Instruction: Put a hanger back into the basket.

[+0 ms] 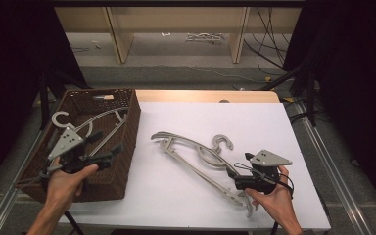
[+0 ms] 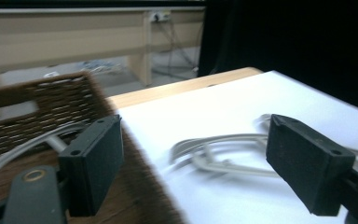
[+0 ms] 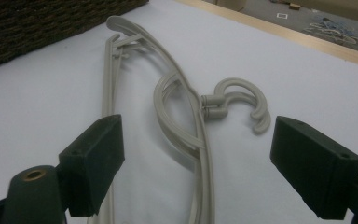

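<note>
Hangers (image 1: 196, 161) lie mid-table on open white sheet (image 1: 254, 122) — we hold left gripper (image 1: 105, 155) gaping over the basket (image 1: 127, 142) rim, right gripper (image 1: 235, 178) wide, empty, beside them.

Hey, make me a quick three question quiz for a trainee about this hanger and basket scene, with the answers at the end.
1. True or false: a hanger already lies inside the wicker basket.
2. How many hooks do the hangers on the white table top show? A) none B) two C) five
3. Fill in: the right gripper has its jaws ____ around the stacked hangers, with nothing pressed between the pads.

Key:
1. True; a pale hanger rests in the basket, near the left gripper.
2. B; two hooks, one stacked on the other.
3. Open; the pads stand wide apart on either side of the hangers.
</note>
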